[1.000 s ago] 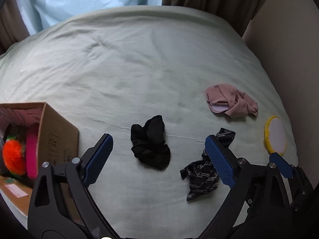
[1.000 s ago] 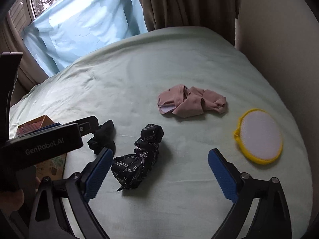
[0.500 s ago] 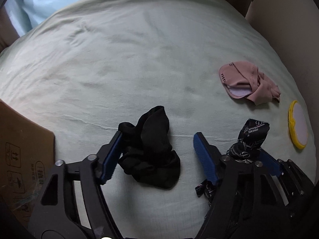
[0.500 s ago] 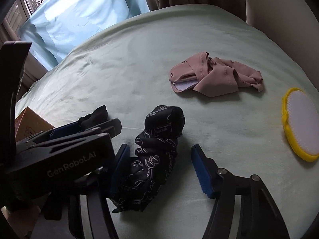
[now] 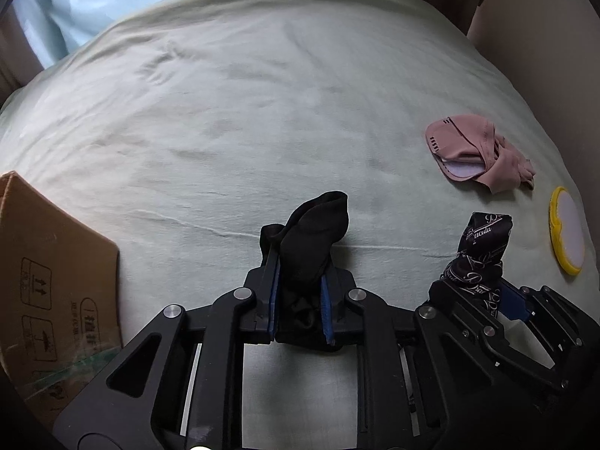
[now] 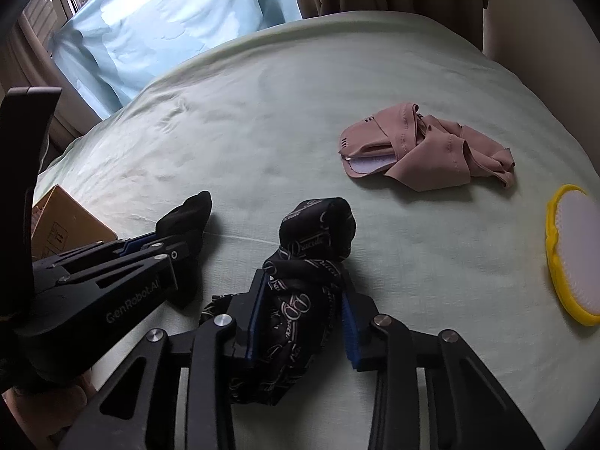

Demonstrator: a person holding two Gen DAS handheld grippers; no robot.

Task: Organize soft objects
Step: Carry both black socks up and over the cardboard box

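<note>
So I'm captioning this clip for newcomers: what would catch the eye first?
Both tongs are clamped at once: the left tongs on a black sock, the right tongs on a black patterned cloth beside it. Behind them on the pale green bed lie a pink garment and a yellow brush.
</note>
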